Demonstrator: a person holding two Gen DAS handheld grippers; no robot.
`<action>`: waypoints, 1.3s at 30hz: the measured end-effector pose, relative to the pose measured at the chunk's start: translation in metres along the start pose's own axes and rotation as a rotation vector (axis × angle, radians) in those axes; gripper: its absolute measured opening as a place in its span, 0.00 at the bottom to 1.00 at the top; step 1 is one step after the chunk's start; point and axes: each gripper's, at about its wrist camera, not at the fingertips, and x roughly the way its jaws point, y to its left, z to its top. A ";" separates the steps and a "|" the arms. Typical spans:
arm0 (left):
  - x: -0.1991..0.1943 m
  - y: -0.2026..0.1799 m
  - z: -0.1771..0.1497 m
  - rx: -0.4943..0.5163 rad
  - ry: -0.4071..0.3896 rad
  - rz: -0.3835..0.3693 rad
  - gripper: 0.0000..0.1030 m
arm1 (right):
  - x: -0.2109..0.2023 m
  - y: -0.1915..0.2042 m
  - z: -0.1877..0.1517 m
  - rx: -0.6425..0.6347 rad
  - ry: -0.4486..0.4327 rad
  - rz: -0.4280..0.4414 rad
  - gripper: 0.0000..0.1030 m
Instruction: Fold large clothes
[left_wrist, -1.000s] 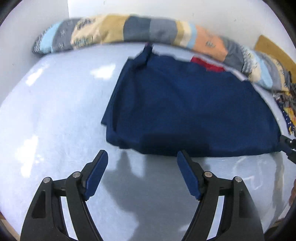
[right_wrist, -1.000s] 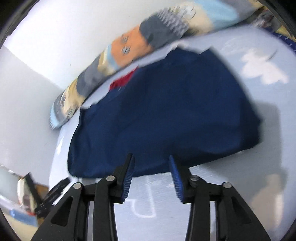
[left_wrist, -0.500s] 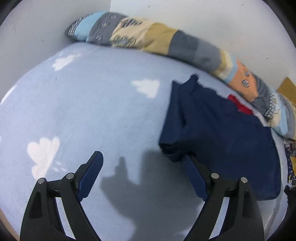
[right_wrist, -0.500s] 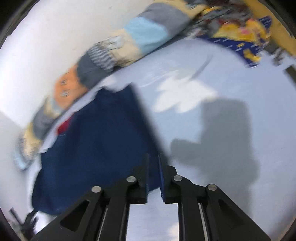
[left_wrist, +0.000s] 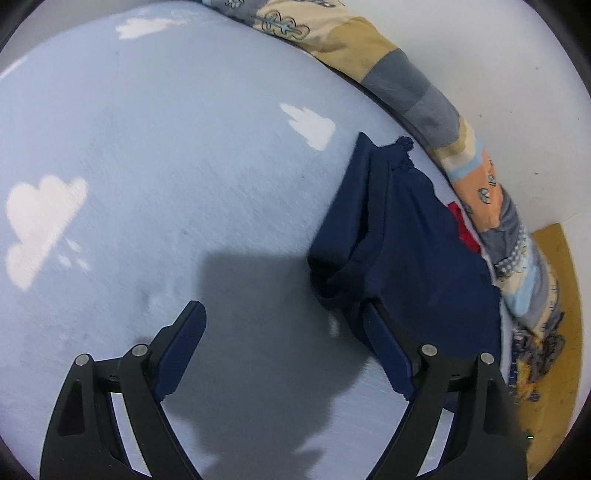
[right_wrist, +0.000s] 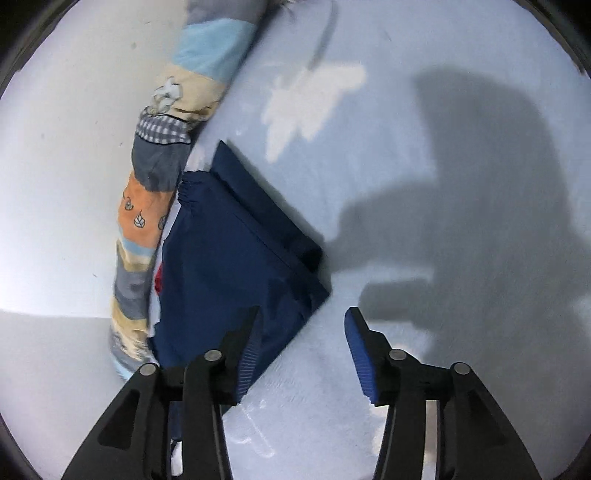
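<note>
A: What is seen from the left wrist?

B: The left gripper (left_wrist: 282, 341) is seen spread wide, and nothing is held in it. A dark blue folded garment (left_wrist: 413, 254) is laid on the light blue bedsheet (left_wrist: 177, 177), which is printed with white clouds. The garment is found ahead of the right finger (left_wrist: 386, 349), and its near corner is just beside that finger's tip. Whether the two touch cannot be told. Only bare sheet and a dark shadow are seen between the fingers. A bit of red cloth (left_wrist: 463, 230) is seen at the garment's far edge, next to a long patchwork pillow (left_wrist: 417, 96).

A: And from the right wrist?

B: The right gripper (right_wrist: 303, 343) is seen spread apart too, with nothing held. The garment (right_wrist: 229, 266) is found ahead of the left finger (right_wrist: 249, 354), and part of it is hidden behind that finger. Bare sheet (right_wrist: 406, 155) is seen between the fingers. The pillow (right_wrist: 155, 177) is laid along the garment's far side.
</note>
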 end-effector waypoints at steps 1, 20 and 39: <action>0.006 0.000 -0.002 -0.006 0.014 -0.024 0.85 | 0.007 -0.002 -0.001 0.011 0.008 0.019 0.48; 0.005 -0.048 -0.020 0.163 -0.130 0.025 0.07 | 0.023 0.055 -0.010 -0.148 -0.107 0.139 0.14; -0.015 -0.005 -0.035 -0.035 0.034 -0.240 0.74 | -0.076 0.007 -0.026 -0.105 -0.088 0.084 0.18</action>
